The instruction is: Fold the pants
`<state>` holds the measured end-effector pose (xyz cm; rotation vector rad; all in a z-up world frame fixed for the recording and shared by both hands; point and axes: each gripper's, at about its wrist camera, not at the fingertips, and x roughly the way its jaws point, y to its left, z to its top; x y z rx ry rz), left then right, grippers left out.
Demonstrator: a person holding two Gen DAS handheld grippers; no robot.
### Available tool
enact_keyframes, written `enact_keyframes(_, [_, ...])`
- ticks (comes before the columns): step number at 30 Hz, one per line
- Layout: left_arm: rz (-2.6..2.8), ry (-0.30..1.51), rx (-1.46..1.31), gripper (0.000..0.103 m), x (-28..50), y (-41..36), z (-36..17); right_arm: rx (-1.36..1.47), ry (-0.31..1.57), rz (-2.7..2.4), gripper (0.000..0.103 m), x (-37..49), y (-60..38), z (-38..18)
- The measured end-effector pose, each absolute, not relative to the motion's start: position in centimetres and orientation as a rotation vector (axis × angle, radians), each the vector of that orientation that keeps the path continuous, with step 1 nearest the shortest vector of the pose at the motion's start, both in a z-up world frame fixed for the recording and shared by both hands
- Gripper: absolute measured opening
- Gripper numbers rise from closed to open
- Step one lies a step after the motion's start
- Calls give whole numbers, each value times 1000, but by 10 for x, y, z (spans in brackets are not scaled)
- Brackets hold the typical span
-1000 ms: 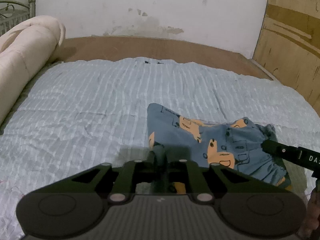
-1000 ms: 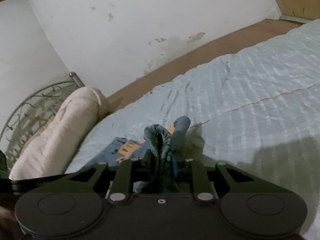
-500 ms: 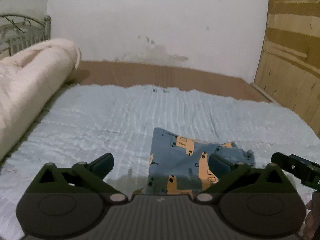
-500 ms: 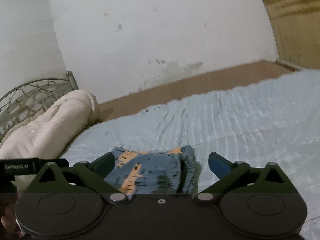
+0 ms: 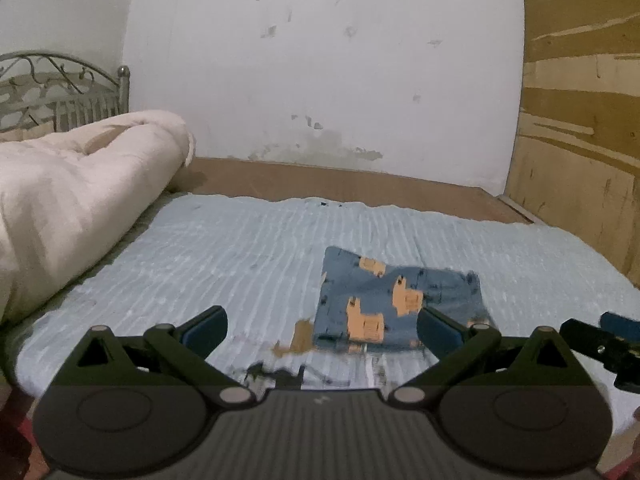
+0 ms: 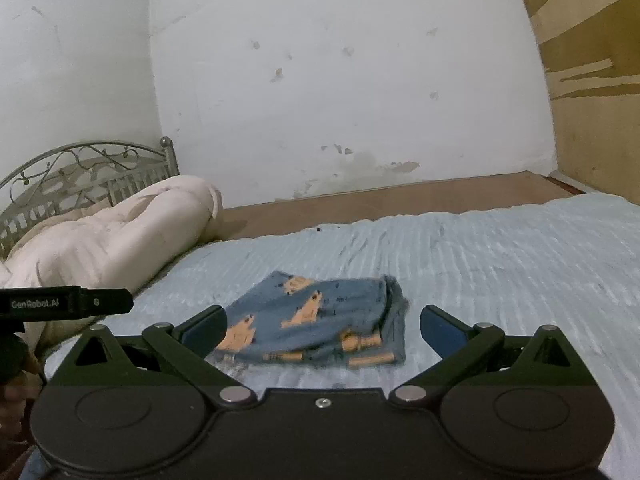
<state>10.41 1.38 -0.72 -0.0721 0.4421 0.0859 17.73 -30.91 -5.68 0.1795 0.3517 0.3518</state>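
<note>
The blue pants (image 5: 396,300) with orange animal prints lie folded into a flat rectangle on the light blue bedspread (image 5: 248,256). My left gripper (image 5: 322,326) stands open, pulled back from the pants, nothing between its fingers. In the right wrist view the same folded pants (image 6: 320,320) lie just beyond my right gripper (image 6: 322,326), which is also open and holds nothing. The right gripper's tip (image 5: 600,340) shows at the right edge of the left wrist view, and the left gripper's body (image 6: 68,302) at the left edge of the right wrist view.
A rolled cream duvet (image 5: 72,200) lies along the left side of the bed, in front of a metal headboard (image 6: 88,172). A brown bed frame strip (image 5: 340,182) runs along the white wall. A wooden panel (image 5: 580,140) stands at the right.
Both grippers were shut on the pants a second ago; they let go, opened wide and drew back and up. The pants now lie flat and folded on the bed.
</note>
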Motion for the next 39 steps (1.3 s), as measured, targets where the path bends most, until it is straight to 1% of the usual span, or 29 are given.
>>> enact_keyframes(5, [93,461,-62,102,81,8,-28,129,330,298,102,141,-306,-70])
enact_keyframes(11, [84,472,-39,102,67,1,-42,106,312,275,102,121,-304,-81])
enact_keyframes(39, [76,488,-36,102,68,2,-49,95,346,299,102,123,-302,-94])
